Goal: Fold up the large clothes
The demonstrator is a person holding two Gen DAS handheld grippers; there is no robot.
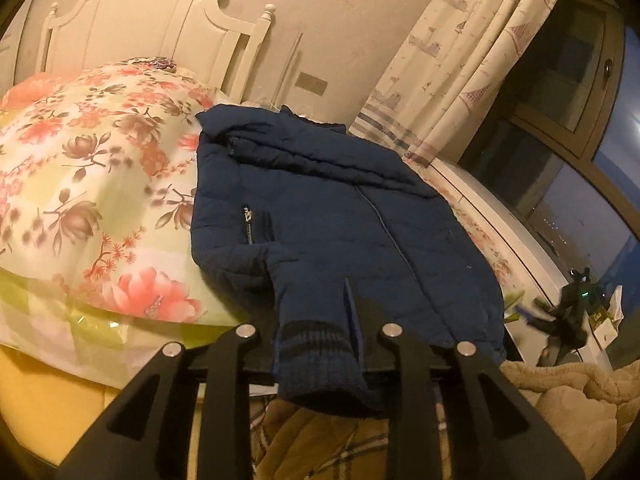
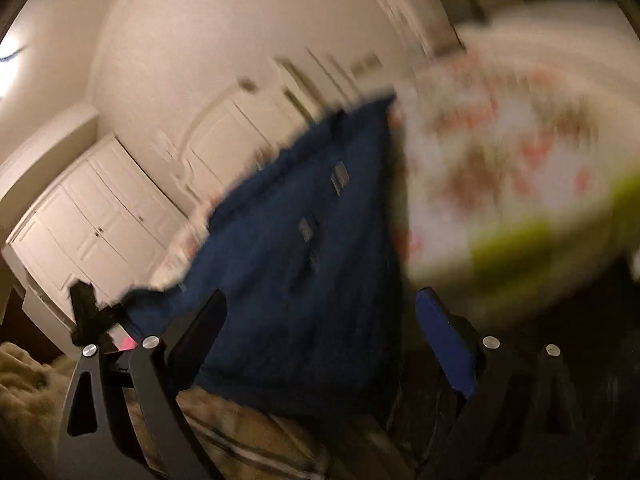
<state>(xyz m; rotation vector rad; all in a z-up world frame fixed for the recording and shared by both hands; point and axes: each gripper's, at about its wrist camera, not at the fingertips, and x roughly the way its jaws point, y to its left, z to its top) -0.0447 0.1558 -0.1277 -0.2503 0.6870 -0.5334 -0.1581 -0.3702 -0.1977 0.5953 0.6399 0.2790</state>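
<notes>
A navy blue jacket point(image 1: 320, 208) with darker stripes on its ribbed cuff point(image 1: 316, 344) fills mid-frame, beside a quilt point(image 1: 92, 184) of pink and brown flowers on pale green at left and a cream curtain point(image 1: 472, 56) with purplish motifs upper right.

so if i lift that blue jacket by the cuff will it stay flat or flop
The blue jacket is quilted and creased, so it will probably flop and drape. Its puffy fill suggests it is light for its bulk. The ribbed cuff between the left hand-held gripper fingers likely grips well.
</notes>
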